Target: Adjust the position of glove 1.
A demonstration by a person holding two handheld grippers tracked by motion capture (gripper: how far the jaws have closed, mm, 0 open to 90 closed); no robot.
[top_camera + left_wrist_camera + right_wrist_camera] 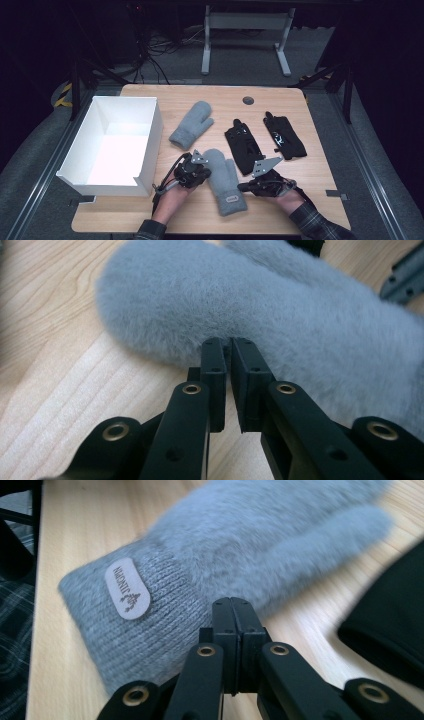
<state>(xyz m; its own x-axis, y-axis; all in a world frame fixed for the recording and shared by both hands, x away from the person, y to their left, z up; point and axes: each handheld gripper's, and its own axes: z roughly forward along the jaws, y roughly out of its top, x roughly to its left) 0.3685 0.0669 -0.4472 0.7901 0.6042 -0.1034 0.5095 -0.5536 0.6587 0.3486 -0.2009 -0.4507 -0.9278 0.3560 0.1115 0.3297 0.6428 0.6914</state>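
A fluffy grey mitten (225, 180) lies near the table's front edge, with its knit cuff and label (127, 587) toward the person. My left gripper (206, 175) is at the mitten's left edge. In the left gripper view its jaws (231, 345) are nearly together, with the tips nipping the fuzzy rim of the mitten (275, 305). My right gripper (242, 187) is at the mitten's right side. There its jaws (232, 602) are pressed fully together, the tips against the edge of the mitten (240, 540) where fur meets cuff. I cannot tell whether fabric is caught between them.
A second grey mitten (192, 125) lies farther back, beside a white open box (150, 140) at the left. Two black gloves (243, 145) (285, 136) lie to the right, and one black glove (395, 615) is close to my right gripper. The wooden table (225, 100) has a cable hole (248, 100).
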